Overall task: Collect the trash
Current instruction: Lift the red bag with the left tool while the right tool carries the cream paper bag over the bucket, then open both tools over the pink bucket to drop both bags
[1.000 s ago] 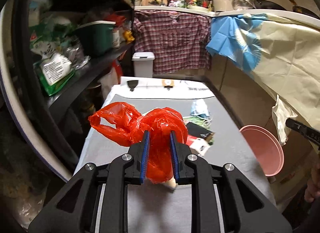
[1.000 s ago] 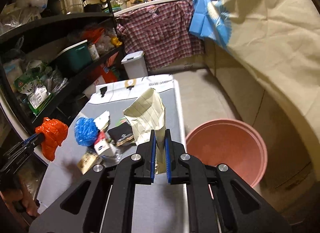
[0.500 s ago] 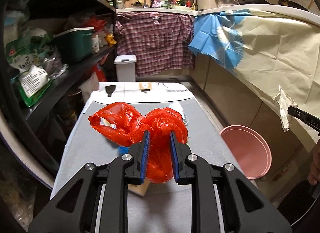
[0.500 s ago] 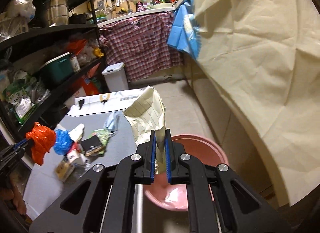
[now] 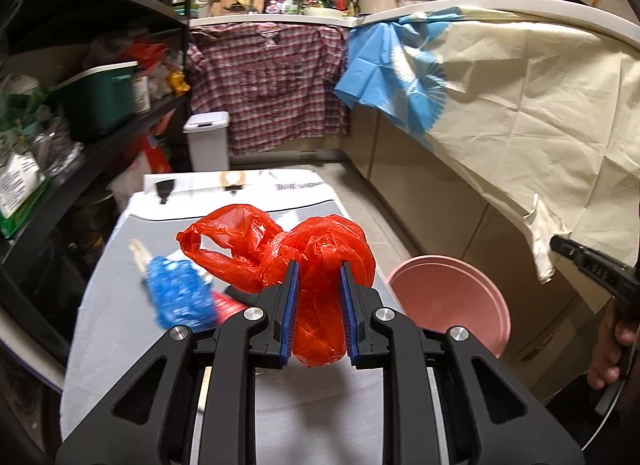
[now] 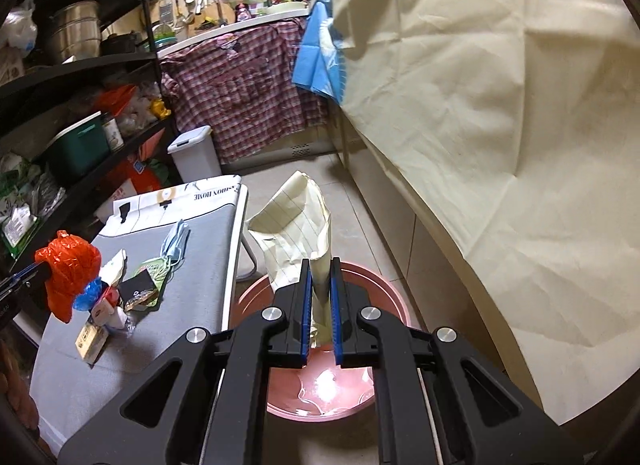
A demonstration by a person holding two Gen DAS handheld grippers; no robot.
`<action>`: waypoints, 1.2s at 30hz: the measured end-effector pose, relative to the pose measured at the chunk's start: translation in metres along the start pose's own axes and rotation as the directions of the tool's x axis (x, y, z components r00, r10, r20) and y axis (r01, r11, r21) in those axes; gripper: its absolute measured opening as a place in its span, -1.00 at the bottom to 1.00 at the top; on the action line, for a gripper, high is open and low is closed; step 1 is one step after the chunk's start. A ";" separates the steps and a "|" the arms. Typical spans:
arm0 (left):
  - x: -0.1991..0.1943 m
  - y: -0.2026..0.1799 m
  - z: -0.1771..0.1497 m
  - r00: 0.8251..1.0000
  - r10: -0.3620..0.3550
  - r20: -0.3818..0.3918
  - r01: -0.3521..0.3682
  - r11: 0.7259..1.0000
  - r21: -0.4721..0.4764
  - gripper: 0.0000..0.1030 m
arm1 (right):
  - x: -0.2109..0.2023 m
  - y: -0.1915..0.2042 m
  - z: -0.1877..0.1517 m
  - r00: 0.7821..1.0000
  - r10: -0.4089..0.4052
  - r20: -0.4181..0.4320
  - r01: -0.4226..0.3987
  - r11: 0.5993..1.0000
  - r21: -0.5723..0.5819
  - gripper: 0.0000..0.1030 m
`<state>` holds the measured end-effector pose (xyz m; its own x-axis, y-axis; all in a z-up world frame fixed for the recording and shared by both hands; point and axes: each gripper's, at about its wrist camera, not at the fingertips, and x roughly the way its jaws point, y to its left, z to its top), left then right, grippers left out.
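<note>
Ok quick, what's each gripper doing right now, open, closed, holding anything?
Left gripper: closed on the crumpled red plastic bag.
Right gripper: closed on the crumpled cream lined paper, above the pink plastic basin.

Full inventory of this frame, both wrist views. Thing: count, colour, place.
plastic bag: 1, red, clamped in left gripper
lined paper: 1, cream, clamped in right gripper above the basin
basin: 1, pink, on floor beside the board
ironing board: 1, grey cover, left of basin
blue bag: 1, blue, on board
face mask: 1, light blue, on board
small carton: 1, tan, board's near end
lidded bin: 1, white, floor beyond board
plaid shirt: 1, red check, hung over counter
left gripper: 1, black, blue pads
right gripper: 1, black, blue pads
</note>
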<state>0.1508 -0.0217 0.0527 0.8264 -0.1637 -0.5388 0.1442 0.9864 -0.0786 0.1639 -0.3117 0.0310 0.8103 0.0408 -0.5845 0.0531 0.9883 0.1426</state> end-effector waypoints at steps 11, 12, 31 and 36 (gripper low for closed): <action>0.032 -0.045 0.003 0.995 -0.099 -0.023 0.100 0.994 0.042 -0.62 | 0.017 -0.010 -0.004 0.999 -0.031 -0.018 0.032 0.999 0.008 -0.83; 0.035 -0.048 0.004 0.994 -0.105 -0.024 0.106 0.993 0.043 -0.62 | 0.018 -0.011 -0.004 0.999 -0.034 -0.020 0.034 0.999 0.010 -0.82; 0.079 -0.092 0.001 0.963 -0.259 -0.069 0.265 0.959 0.102 -0.62 | 0.040 -0.006 -0.007 0.997 -0.058 -0.056 0.056 0.998 -0.030 -0.81; 0.088 -0.099 -0.002 0.955 -0.280 -0.094 0.289 0.952 0.104 -0.62 | 0.045 -0.006 -0.006 0.996 -0.067 -0.067 0.065 0.997 -0.032 -0.81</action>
<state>0.2081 -0.1337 0.0115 0.6981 -0.4318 -0.5711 0.4329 0.8899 -0.1437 0.1966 -0.3150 -0.0012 0.7640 -0.0157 -0.6450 0.0867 0.9931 0.0785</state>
